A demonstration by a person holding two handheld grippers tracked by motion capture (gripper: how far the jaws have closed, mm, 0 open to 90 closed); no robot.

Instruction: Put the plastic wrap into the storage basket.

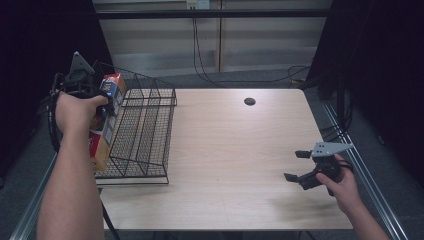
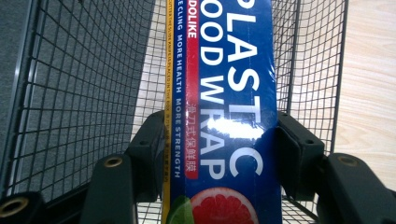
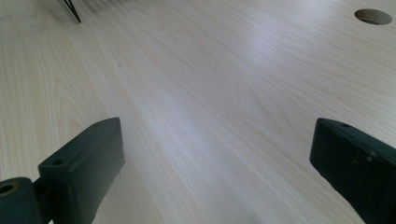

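A long box of plastic food wrap [image 1: 107, 117], blue on its face and orange on its side, hangs over the left end of a black wire basket [image 1: 145, 130]. My left gripper [image 1: 102, 107] is shut on it. In the left gripper view both black pads [image 2: 152, 154] press the sides of the box [image 2: 229, 93], with the basket's mesh [image 2: 84, 93] beneath. My right gripper [image 1: 295, 165] stands open at the table's right, just above the wood. Nothing lies between its fingers [image 3: 88, 158] in the right gripper view.
The basket sits at the left edge of a light wooden table [image 1: 235, 150]. A round cable hole [image 1: 249, 101] is near the far edge, also the hole [image 3: 372, 16] in the right gripper view. Cables trail on the floor behind.
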